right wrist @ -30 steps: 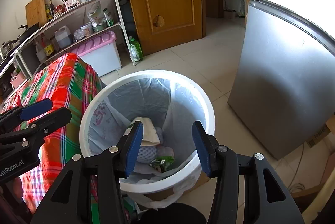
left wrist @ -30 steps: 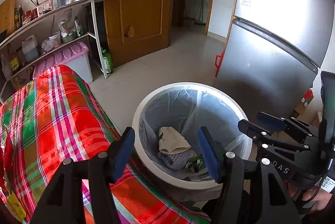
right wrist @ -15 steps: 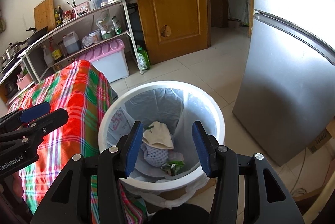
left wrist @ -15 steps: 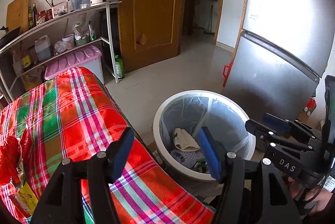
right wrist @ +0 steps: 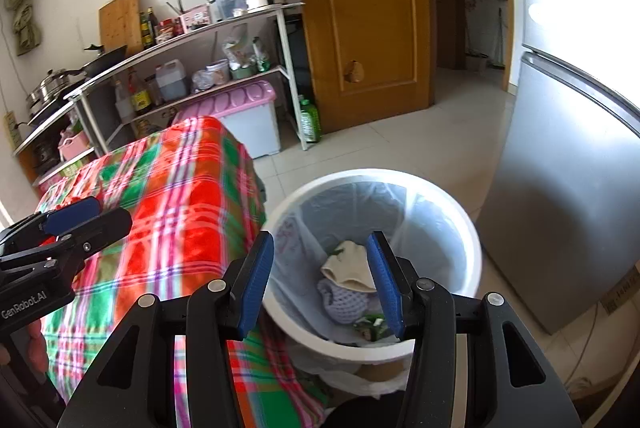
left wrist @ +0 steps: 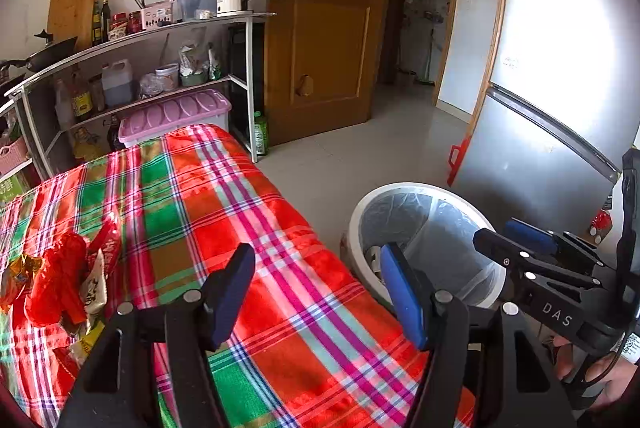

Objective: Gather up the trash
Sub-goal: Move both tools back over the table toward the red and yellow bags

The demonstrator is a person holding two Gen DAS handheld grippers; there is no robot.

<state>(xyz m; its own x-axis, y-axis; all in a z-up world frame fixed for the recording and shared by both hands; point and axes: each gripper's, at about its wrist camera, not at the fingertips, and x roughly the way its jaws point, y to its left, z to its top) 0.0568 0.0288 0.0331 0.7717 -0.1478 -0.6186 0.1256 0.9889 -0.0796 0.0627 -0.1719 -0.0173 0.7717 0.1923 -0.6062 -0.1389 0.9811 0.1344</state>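
Hovering over the plaid-covered counter (left wrist: 248,211), the left gripper (left wrist: 316,292) has its fingers spread wide w/ nothing between them; red snack wrappers (left wrist: 60,280) lie on the cloth off to its left. The right gripper (right wrist: 320,280), fingers likewise wide apart & empty, hangs above the white lined bin (right wrist: 460,220) beside the counter, w/ crumpled paper (right wrist: 348,268) & other trash inside.

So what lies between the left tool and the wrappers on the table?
Only bare plaid tablecloth, seen in the left wrist view: the open left tool hangs empty, with the red wrappers off to its left.
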